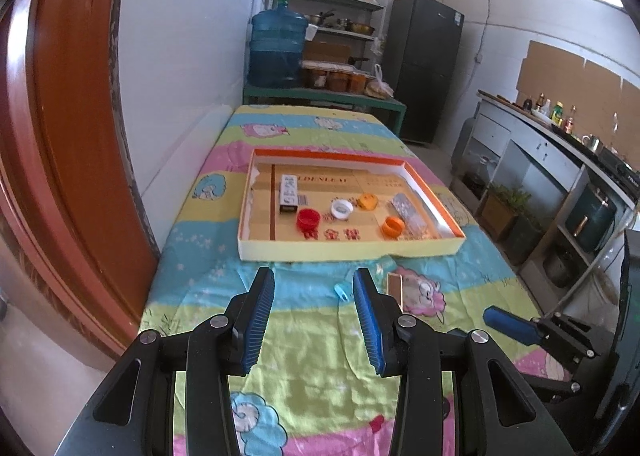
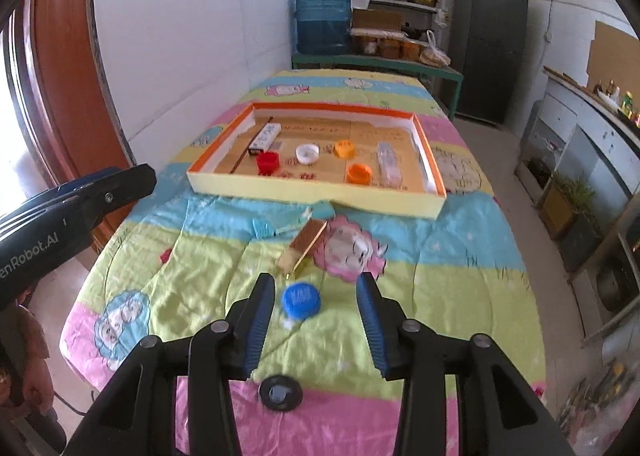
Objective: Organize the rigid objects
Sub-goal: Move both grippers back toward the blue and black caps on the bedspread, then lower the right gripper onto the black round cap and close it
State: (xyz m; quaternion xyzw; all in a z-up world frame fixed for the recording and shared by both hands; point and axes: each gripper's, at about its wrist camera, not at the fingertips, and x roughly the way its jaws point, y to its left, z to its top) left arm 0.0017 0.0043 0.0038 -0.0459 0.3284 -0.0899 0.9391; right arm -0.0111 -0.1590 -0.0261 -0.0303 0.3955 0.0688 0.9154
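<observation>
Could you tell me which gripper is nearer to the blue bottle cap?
Right: the right gripper has the blue bottle cap between its open fingers; the left gripper sits apart, further left.

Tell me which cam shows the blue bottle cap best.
Right wrist: the blue bottle cap lies in plain view on the blanket between the open right jaws, slightly blurred. The left wrist view does not show it; the left gripper's own body may hide it.

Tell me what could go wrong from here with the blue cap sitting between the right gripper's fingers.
1. The blue cap lies nearer the right gripper's left finger, off centre between open jaws; closing may nudge it sideways rather than pinch it.
2. The quilt under it is soft and creased, so the cap could tilt or sink as the fingers press.
3. The gold box lies just beyond; pushing forward might knock it.
</observation>
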